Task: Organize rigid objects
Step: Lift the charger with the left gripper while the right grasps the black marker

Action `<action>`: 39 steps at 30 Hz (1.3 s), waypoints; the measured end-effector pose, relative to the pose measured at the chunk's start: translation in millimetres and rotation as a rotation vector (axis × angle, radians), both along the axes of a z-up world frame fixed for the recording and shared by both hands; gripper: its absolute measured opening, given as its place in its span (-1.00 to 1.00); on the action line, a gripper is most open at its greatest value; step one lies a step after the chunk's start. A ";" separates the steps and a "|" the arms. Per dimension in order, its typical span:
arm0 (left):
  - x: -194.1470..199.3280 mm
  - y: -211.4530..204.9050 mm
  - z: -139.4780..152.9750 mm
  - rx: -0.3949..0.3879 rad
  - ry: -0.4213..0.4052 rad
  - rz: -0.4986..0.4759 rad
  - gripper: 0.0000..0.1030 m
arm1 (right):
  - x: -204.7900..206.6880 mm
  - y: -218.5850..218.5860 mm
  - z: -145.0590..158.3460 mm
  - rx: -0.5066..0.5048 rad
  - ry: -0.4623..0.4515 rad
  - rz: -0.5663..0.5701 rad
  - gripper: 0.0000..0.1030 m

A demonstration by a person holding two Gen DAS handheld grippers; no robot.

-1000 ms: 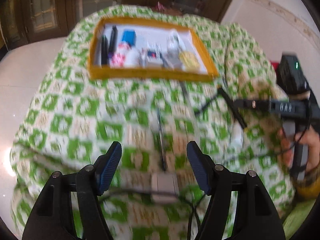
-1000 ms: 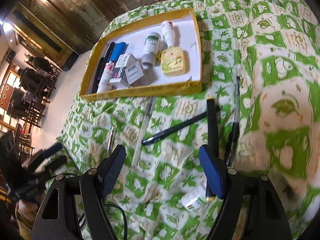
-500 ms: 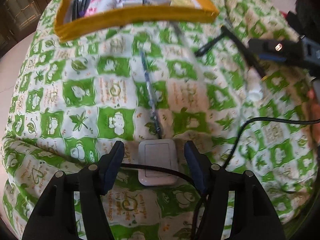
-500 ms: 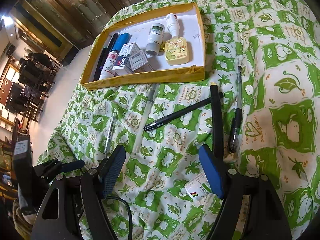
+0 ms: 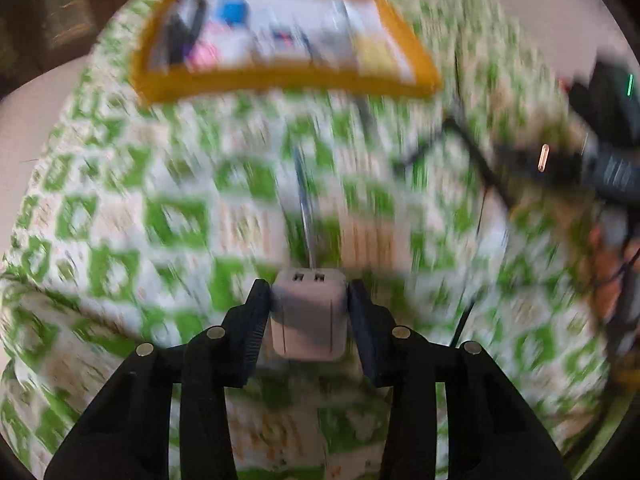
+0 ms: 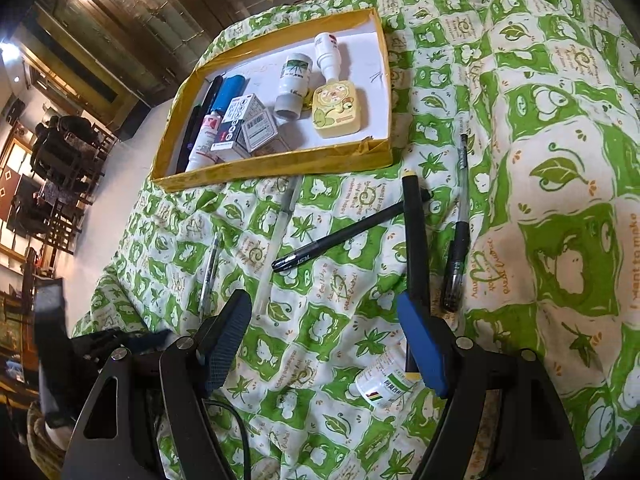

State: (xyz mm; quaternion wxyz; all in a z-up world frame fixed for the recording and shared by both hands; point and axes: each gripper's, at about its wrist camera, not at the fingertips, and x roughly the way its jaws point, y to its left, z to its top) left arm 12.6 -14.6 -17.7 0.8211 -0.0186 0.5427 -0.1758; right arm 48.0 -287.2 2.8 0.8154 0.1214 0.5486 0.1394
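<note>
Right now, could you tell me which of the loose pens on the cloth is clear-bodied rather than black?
The clear pen, lying just below the yellow tray; the black pen crosses to its right.

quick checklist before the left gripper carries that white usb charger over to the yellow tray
1. Left gripper jaws shut on the white USB charger: ok.
2. Charger square in the jaws, ports facing forward: ok.
3. Charger lifted off the green cloth: cannot tell, left view is blurred.
4. Free floor space in the yellow tray, near its right wall: ok.
5. Right gripper open and low, away from the tray: ok.
6. Black cable free of the charger: cannot tell.
</note>
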 end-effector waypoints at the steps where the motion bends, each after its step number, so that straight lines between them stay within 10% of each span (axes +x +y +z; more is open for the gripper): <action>1: 5.6 4.8 5.8 -0.035 -0.032 0.021 -0.27 | 1.3 -1.2 0.6 -0.003 -0.003 -0.007 0.38; 8: 38.9 12.3 3.1 -0.093 -0.081 0.081 -0.27 | 17.6 4.7 -1.1 -0.113 -0.028 0.001 0.37; 18: 35.6 5.5 -8.4 -0.036 -0.054 0.051 -0.27 | 32.7 25.4 -38.8 -0.360 0.060 0.057 -0.26; 21: 36.7 5.9 -9.5 -0.030 -0.054 0.051 -0.26 | 39.8 22.1 -53.4 -0.317 0.119 0.047 -0.68; 39: 67.3 -17.5 -32.9 0.060 -0.012 0.051 -0.24 | 19.0 20.9 -28.8 -0.160 0.005 0.077 -0.71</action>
